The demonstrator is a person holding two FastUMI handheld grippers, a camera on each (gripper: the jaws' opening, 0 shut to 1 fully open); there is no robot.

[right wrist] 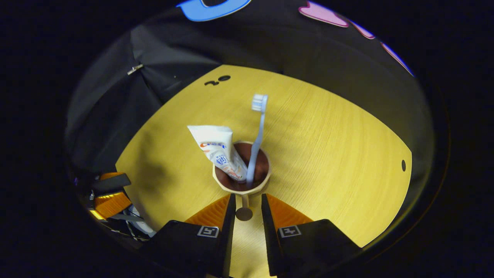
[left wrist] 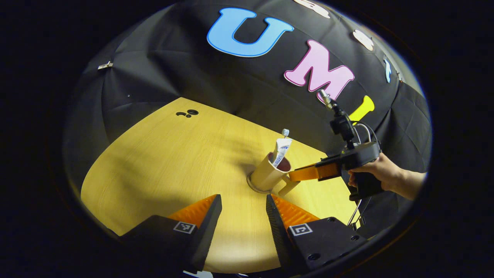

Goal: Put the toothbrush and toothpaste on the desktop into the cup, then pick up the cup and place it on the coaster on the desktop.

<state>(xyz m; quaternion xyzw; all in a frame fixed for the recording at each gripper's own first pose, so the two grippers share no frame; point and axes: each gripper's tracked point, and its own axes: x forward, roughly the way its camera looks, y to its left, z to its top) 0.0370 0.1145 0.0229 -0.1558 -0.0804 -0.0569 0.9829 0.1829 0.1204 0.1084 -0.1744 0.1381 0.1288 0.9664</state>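
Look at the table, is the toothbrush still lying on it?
No, the toothbrush stands upright inside the cup, next to the toothpaste, bristles up.

Bright overhead light on the desktop (left wrist: 162, 162) — soft shadows, strong fisheye bending, sharp focus.

Not much to actually read here. The white squeezed toothpaste tube (right wrist: 218, 148) had some red and blue lettering plus smaller print below it, but it was too small and warped to make out. It looked just as fuzzy in the left gripper view (left wrist: 281, 150). The left gripper (left wrist: 243, 200) carried black-and-white square code markers (left wrist: 184, 227), and so did the right gripper (right wrist: 247, 200). Those were patterns only, no letters or numbers.
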